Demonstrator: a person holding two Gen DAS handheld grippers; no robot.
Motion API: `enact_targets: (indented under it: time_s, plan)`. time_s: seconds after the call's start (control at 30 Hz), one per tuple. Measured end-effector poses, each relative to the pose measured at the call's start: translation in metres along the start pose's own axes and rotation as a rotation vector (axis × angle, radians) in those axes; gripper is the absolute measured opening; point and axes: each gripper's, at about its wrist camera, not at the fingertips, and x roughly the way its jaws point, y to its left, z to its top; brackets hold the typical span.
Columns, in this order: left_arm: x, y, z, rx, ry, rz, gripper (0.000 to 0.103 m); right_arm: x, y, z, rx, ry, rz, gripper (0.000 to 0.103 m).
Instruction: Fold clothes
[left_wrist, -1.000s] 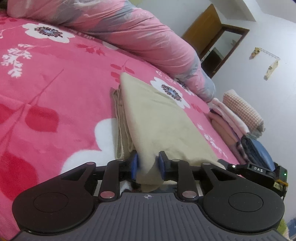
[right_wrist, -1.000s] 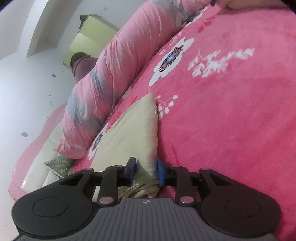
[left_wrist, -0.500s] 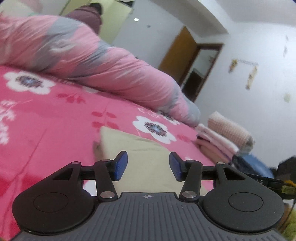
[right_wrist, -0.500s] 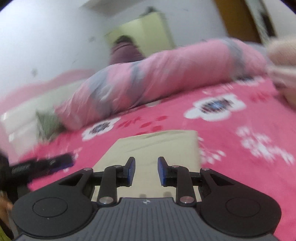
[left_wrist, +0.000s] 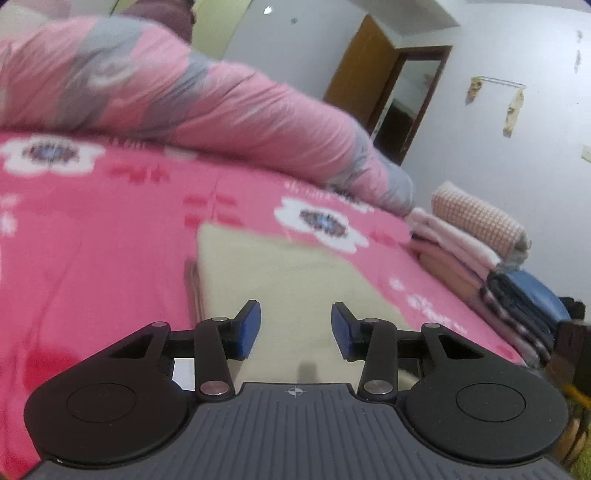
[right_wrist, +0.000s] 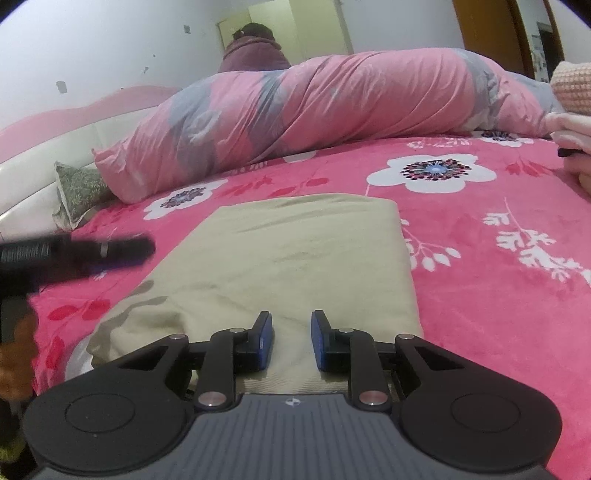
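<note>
Currently | beige garment (right_wrist: 295, 258): folded rectangle flat on pink bedspread (right_wrist: 498, 295), long axis running away from both claws | left gripper (left_wrist: 294, 328): spread, empty | right gripper (right_wrist: 291, 339): parted, empty, directly over garment's near edge.

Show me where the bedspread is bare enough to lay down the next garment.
Free: the pink bedspread between the folded beige garment and the clothes stack; also the stretch between the garment and the rolled quilt. Crowded: the stack's corner, and beside the other hand-held gripper.
</note>
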Motion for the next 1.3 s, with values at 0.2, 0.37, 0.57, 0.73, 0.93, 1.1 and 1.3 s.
enact_targets:
  time_s: [0.2, 0.37, 0.57, 0.73, 0.93, 1.1, 1.3]
  plan:
    - [0.042, 0.006, 0.022, 0.021, 0.042, 0.061, 0.042, 0.001, 0.001, -0.003, -0.012, -0.019, 0.004, 0.025]
    - [0.075, 0.016, 0.035, 0.002, 0.121, 0.120, 0.041, 0.001, -0.001, -0.005, -0.019, -0.027, 0.012, 0.025]
    - [0.087, 0.006, 0.018, 0.125, 0.157, 0.182, 0.044, 0.001, -0.004, -0.003, -0.001, -0.022, 0.024, 0.025]
    - [0.085, 0.005, 0.016, 0.135, 0.160, 0.189, 0.044, -0.001, -0.006, 0.025, 0.017, 0.041, 0.035, 0.026]
    - [0.088, 0.000, 0.019, 0.144, 0.177, 0.213, 0.045, 0.011, -0.008, 0.074, -0.065, -0.030, -0.073, 0.026]
    - [0.091, -0.003, 0.022, 0.152, 0.200, 0.229, 0.045, 0.065, -0.027, 0.082, -0.031, 0.058, -0.123, 0.026]
    - [0.094, -0.008, 0.024, 0.166, 0.227, 0.255, 0.045, 0.074, -0.048, 0.078, 0.081, 0.089, -0.089, 0.028]
